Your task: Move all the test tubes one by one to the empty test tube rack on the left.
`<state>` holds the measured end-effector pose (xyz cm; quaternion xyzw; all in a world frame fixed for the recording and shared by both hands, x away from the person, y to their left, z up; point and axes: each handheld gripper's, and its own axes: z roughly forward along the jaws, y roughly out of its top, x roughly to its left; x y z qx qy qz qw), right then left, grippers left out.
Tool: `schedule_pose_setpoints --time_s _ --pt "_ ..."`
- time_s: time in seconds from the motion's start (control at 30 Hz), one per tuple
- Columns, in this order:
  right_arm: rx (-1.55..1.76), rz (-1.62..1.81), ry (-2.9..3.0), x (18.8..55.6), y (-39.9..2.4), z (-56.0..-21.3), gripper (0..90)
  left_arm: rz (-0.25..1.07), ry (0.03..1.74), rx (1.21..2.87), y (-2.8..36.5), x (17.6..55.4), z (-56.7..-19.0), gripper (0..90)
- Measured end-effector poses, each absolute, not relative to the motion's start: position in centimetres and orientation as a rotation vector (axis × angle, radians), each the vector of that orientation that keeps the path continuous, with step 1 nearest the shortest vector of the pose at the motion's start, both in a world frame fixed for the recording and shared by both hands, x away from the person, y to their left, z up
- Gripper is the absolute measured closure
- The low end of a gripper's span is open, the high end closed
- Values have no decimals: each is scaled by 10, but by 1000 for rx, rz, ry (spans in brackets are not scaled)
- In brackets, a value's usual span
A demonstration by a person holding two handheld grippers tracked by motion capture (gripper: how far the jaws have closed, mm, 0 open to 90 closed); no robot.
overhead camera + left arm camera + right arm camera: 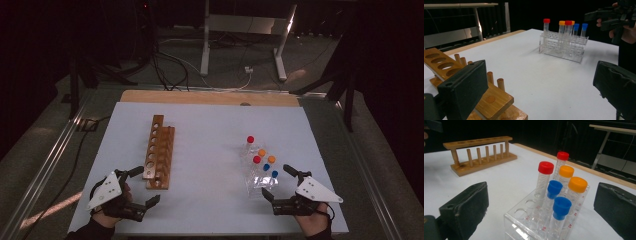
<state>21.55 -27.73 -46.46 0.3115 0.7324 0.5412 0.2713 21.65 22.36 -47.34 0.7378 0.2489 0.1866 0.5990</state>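
The jaws of the left gripper [141, 186] are spread wide with nothing between them, beside the wooden rack [159, 151] near the table's [210, 125] left edge. The right gripper [279, 183] is spread wide too, just beside the clear rack [259, 176] of capped tubes [256, 160] near the right front corner.

L tongs [141, 186] low at near-left, jaws spread wide, nothing btwn them, held by L hand [111, 201]. R tongs [280, 183] at near-right, jaws likewise wide apart & empty, R hand [314, 216] gripping from below. Both point fwd/inward.
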Motion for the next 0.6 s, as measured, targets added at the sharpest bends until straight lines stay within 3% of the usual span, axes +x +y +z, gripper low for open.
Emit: schedule_pose_setpoints --time_s 0.6 --pt "924 1582 1945 220 -288 -438 0 423 583 1691 225 217 -472 6"
